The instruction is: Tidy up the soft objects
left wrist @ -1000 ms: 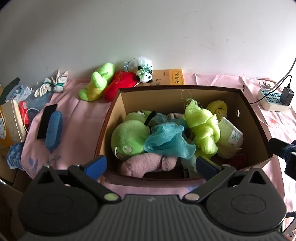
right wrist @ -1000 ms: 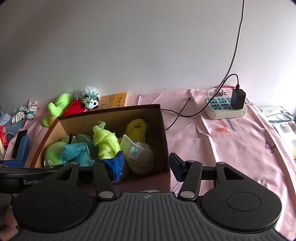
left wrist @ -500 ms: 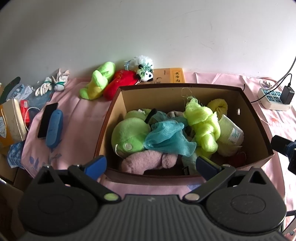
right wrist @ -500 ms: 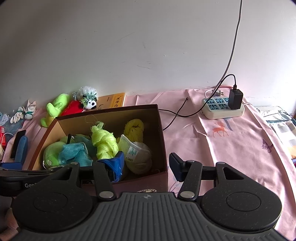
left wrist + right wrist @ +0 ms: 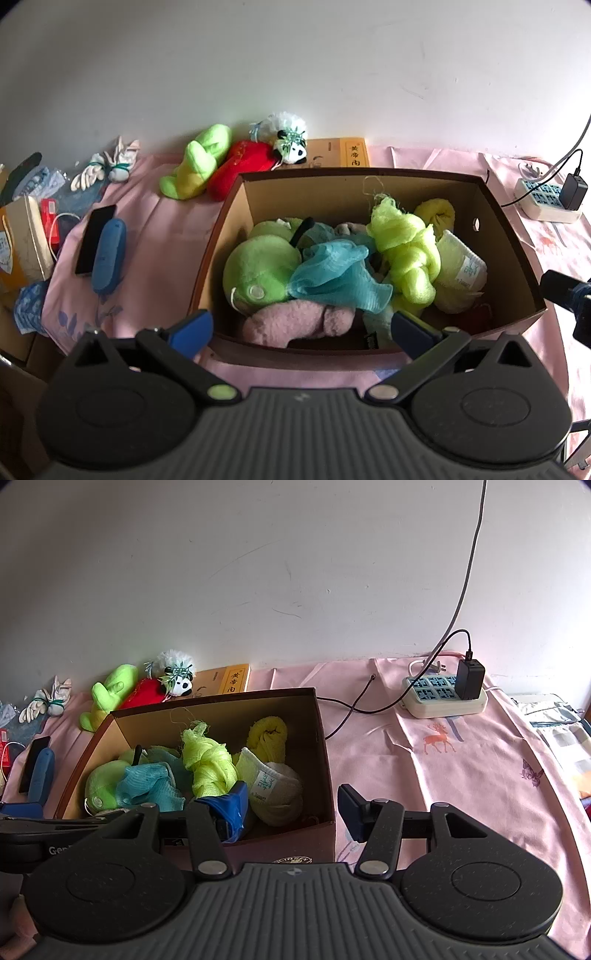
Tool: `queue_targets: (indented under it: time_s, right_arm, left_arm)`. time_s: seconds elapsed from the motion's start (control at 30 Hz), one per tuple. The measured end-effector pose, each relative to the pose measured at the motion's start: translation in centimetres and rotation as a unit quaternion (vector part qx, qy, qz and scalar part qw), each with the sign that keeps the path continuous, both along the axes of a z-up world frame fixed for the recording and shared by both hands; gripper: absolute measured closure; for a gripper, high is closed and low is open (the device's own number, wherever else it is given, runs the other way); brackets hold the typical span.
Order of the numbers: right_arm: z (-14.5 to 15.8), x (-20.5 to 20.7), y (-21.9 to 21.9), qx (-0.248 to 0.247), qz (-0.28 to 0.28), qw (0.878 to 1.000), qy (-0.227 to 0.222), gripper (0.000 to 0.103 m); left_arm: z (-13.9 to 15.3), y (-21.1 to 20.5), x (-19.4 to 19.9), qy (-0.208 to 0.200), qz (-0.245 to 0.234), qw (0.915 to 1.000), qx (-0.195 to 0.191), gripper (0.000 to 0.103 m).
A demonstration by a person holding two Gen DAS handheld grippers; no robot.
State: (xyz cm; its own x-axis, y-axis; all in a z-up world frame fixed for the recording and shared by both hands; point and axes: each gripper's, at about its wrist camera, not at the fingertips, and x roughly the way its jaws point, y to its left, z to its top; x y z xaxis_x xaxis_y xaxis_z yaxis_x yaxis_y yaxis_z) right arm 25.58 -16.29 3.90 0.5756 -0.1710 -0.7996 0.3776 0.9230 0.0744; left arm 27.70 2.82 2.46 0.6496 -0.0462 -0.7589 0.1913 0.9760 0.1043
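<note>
A brown cardboard box [image 5: 513,243] [image 5: 321,746] on the pink cloth holds a green plush [image 5: 262,273], a teal mesh cloth [image 5: 332,277], a lime mesh puff [image 5: 402,251] [image 5: 207,760], a pink plush [image 5: 295,321], a yellow towel roll [image 5: 267,736] and a pale rolled towel [image 5: 273,786]. Behind the box lie a lime plush [image 5: 199,162], a red plush [image 5: 243,170] and a panda toy [image 5: 291,144]. My left gripper [image 5: 301,326] is open and empty over the box's near wall. My right gripper [image 5: 291,806] is open and empty, straddling the box's right front corner.
A blue case [image 5: 109,254] and a black phone [image 5: 94,238] lie left of the box. White gloves [image 5: 107,168] sit at the far left. A yellow book [image 5: 343,153] lies behind the box. A power strip [image 5: 443,698] with charger and cable sits at the right.
Both cameras have drawn back slightly, so the box sits a bit lower in view. Nothing was grasped or released.
</note>
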Motion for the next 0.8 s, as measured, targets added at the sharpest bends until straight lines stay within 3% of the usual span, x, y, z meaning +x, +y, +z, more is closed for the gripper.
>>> queue_targets:
  time_s: [0.8]
  right_arm:
    - [-0.18,0.24,0.23,0.002,0.006,1.0,0.01,0.064]
  left_arm:
    - [0.01,-0.27,-0.15,0.0,-0.012,0.9999,-0.01,0.0]
